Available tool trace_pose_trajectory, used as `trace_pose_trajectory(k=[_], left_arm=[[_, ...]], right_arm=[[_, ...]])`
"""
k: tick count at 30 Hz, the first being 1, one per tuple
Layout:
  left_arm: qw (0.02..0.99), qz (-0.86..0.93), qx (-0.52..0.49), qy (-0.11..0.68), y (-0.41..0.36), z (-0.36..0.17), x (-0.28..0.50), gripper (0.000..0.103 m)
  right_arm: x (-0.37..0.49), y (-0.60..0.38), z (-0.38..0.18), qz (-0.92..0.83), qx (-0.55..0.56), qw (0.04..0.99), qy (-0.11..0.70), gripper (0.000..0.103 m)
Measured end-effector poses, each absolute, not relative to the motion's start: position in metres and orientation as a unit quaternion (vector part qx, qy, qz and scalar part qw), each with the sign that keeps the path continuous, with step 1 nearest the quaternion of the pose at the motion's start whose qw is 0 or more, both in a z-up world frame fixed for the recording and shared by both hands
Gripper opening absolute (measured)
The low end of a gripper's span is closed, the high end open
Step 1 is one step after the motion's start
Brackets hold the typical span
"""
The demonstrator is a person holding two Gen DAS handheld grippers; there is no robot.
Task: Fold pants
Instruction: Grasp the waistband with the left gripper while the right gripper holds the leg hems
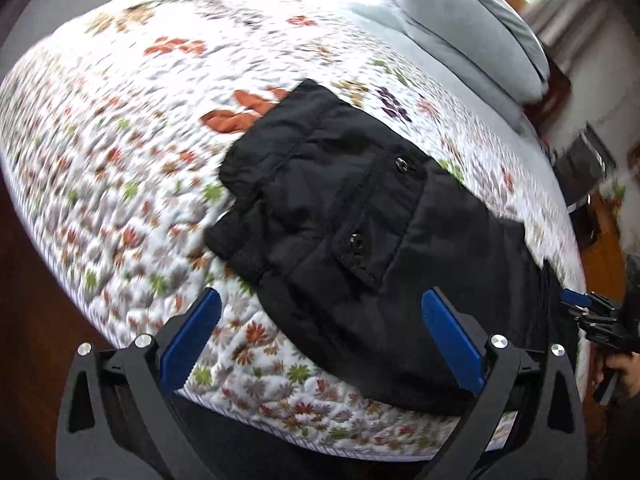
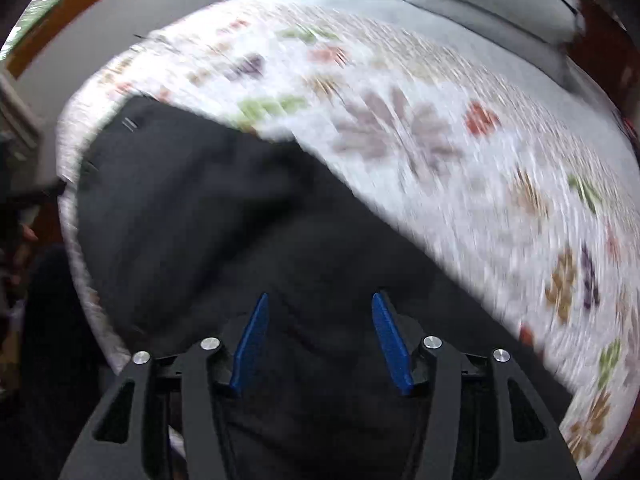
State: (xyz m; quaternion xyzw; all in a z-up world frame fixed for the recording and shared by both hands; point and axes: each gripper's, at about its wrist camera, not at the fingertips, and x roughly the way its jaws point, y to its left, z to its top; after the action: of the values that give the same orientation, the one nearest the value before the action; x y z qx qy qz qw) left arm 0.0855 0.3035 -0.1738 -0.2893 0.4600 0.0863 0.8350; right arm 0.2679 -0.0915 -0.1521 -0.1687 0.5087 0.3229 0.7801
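On the bed's white quilted bedspread printed with small flowers (image 1: 120,184), near its front edge, lies the pair of black padded fabric pants (image 1: 360,232), apparently already doubled, with a snap-buttoned pocket flap (image 1: 372,216) facing up; both views are smeared, so detail is limited. Going left to right: the left gripper (image 1: 320,328) hovers with its blue-padded jaws spread wide and holding nothing; its left pad sits over bare bedspread, its right pad over the near part of the garment, so the pants' near edge runs between the jaws without being touched as far as can be seen. The right gripper (image 2: 318,336) has its jaws parted too, more narrowly, above black cloth that fills the space between and beneath them; whether the pads touch the fabric I cannot tell. Grey pillows (image 1: 472,40) rest at the far end, well apart.

The step in hand looks like taking hold for the next fold; to do it well, each gripper should probably drop to an outer edge, pinch all layers together rather than only the top one, lift both ends evenly, and carry them over so the edges meet squarely; a shallow bite on this slippery-looking padding could let a layer slide out.
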Motion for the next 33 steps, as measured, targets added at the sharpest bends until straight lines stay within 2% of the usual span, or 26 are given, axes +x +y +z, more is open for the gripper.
trace_pose_trajectory(k=[1, 2, 3, 6, 8, 14, 17, 26, 33], left_arm=[[0.832, 0.087, -0.305, 0.455, 0.307, -0.173, 0.083, 0.1], [0.829, 0.09, -0.318, 0.45, 0.309, -0.173, 0.082, 0.1], [0.828, 0.097, -0.327, 0.446, 0.311, -0.173, 0.081, 0.1], [0.818, 0.117, -0.362, 0.431, 0.318, -0.177, 0.079, 0.1], [0.804, 0.136, -0.391, 0.427, 0.324, -0.185, 0.079, 0.1], [0.778, 0.158, -0.427, 0.433, 0.326, -0.204, 0.085, 0.1], [0.773, 0.166, -0.429, 0.436, 0.325, -0.208, 0.087, 0.1], [0.781, 0.191, -0.393, 0.446, 0.314, -0.209, 0.097, 0.1], [0.779, 0.185, -0.402, 0.444, 0.32, -0.208, 0.094, 0.1]], right_arm=[[0.274, -0.083, -0.137, 0.344, -0.165, 0.774, 0.505, 0.073], [0.285, -0.064, -0.116, 0.383, -0.155, 0.756, 0.508, 0.091], [0.294, -0.046, -0.104, 0.413, -0.148, 0.736, 0.516, 0.099], [0.322, 0.029, -0.078, 0.506, -0.143, 0.661, 0.535, 0.098], [0.338, 0.086, -0.08, 0.543, -0.157, 0.613, 0.552, 0.098], [0.346, 0.232, -0.137, 0.588, -0.254, 0.508, 0.575, 0.098], [0.349, 0.272, -0.166, 0.593, -0.291, 0.482, 0.575, 0.098], [0.365, 0.316, -0.228, 0.608, -0.271, 0.406, 0.626, 0.098], [0.365, 0.33, -0.244, 0.607, -0.283, 0.383, 0.636, 0.098]])
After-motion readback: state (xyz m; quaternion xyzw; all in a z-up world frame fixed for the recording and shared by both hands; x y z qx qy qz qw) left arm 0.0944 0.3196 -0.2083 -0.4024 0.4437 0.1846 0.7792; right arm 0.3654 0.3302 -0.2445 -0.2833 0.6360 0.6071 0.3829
